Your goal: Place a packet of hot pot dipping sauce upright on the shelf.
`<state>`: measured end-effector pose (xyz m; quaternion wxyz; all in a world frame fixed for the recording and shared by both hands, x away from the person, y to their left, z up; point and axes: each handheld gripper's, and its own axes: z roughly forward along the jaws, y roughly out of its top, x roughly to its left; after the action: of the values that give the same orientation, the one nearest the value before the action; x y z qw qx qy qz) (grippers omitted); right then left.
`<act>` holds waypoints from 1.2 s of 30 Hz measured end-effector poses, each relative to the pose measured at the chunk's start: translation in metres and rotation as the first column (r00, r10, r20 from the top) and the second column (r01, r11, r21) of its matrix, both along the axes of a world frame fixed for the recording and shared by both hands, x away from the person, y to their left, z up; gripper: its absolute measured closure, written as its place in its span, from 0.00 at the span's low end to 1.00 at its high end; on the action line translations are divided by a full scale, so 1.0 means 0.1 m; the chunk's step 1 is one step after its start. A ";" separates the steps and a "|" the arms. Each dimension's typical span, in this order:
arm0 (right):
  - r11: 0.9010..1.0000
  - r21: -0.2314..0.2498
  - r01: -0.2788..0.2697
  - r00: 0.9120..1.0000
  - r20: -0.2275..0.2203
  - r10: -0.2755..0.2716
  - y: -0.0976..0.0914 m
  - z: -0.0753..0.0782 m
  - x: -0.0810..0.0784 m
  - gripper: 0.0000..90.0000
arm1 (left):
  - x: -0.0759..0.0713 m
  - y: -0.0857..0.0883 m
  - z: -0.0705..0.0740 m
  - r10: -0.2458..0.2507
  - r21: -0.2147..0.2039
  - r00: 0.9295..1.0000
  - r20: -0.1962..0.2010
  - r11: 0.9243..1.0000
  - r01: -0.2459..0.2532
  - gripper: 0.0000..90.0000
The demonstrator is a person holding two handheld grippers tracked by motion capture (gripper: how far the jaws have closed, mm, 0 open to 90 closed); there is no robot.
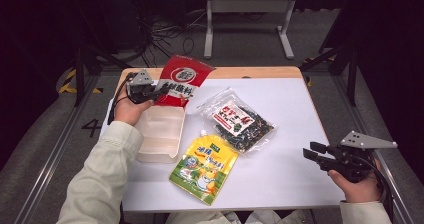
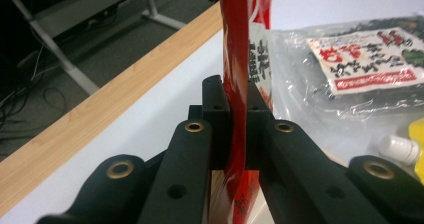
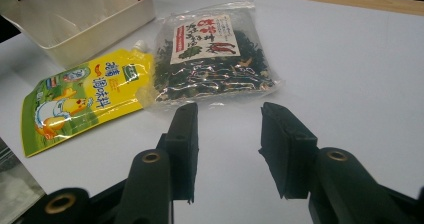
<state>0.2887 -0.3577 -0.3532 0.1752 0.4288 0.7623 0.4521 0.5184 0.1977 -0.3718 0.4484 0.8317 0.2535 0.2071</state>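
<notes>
While the left gripper (image 1: 156,95) pinches the red packet (image 1: 181,79) by its lower edge, the high view has that packet held up over the far end of the white box (image 1: 161,133), tilted and not yet inside. The right gripper (image 1: 315,154) waits at the near right of the table (image 1: 295,109), jaws apart, nothing between them.

Left gripper view now: both pads are clamped flat on the red film, which rises straight up between them. It's a thin, slick edge, so I'd say it could slide out if the hand swings, or the packet could catch the box rim on the way down. How deep the bite goes is hard to tell here.

Right gripper view: the open jaws frame bare table, with the clear seaweed bag (image 3: 212,54) beyond and the yellow spouted pouch (image 3: 82,101) beside it. Both lie just beside the box, close enough to get nudged.
</notes>
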 end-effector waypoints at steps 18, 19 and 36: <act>1.000 0.000 -0.020 1.000 -0.006 0.020 0.04 -0.02 0.04 0.65 | -0.11 0.07 0.07 0.125 0.122 0.990 -0.069 0.986 -0.116 0.98; 1.000 0.001 -0.020 1.000 -0.006 0.020 0.04 -0.02 0.04 0.65 | -0.11 0.05 0.06 0.131 0.146 0.989 -0.062 0.982 -0.121 0.98; 1.000 -0.001 -0.028 1.000 -0.011 0.028 0.06 -0.03 0.04 0.65 | -0.04 -0.11 -0.11 0.208 0.251 0.970 -0.124 0.953 -0.172 0.99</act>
<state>0.2925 -0.3515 -0.3559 0.1648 0.4207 0.7693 0.4517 0.5144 0.1870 -0.3825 0.3031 0.8643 0.3384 0.2158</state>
